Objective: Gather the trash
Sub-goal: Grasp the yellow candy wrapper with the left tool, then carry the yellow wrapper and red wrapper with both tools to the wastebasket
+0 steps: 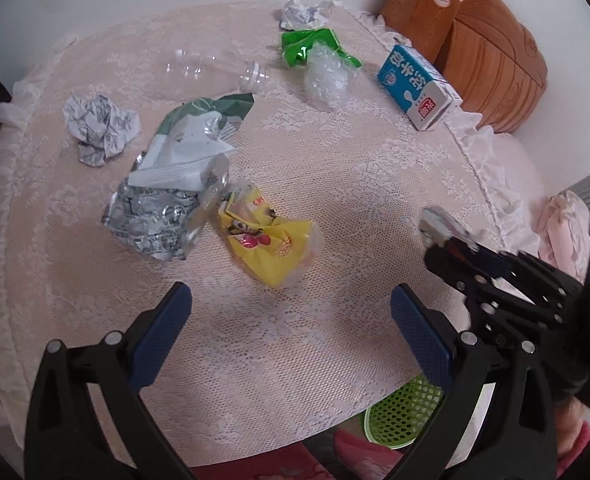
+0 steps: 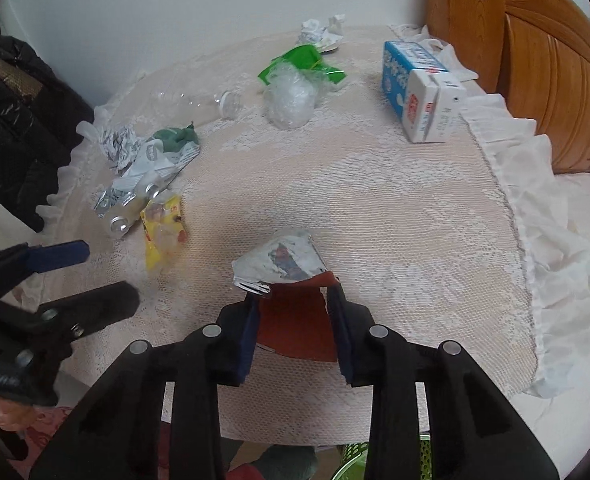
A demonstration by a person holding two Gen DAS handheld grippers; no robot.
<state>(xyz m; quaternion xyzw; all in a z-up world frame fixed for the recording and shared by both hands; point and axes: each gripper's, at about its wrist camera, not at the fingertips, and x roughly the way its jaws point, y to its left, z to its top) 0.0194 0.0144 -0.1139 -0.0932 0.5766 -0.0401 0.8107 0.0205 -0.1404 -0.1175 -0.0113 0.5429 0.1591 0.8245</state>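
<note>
Trash lies scattered over the lace tablecloth (image 1: pixel 335 184). In the left wrist view, a crumpled paper ball (image 1: pixel 99 128) sits at middle left, a foil-and-paper wrapper heap (image 1: pixel 167 200) just right of it, and a yellow snack wrapper (image 1: pixel 267 244) touches that heap. A clear bottle (image 1: pixel 215 70), a green wrapper (image 1: pixel 315 46) and a blue milk carton (image 1: pixel 419 86) spread across the top. At lower centre the left gripper (image 1: pixel 291 322) hangs with jaws wide apart, gripping nothing. In the right wrist view, bottom centre, the right gripper (image 2: pixel 295 300) is clamped on a red-and-silver wrapper (image 2: pixel 283 268).
</note>
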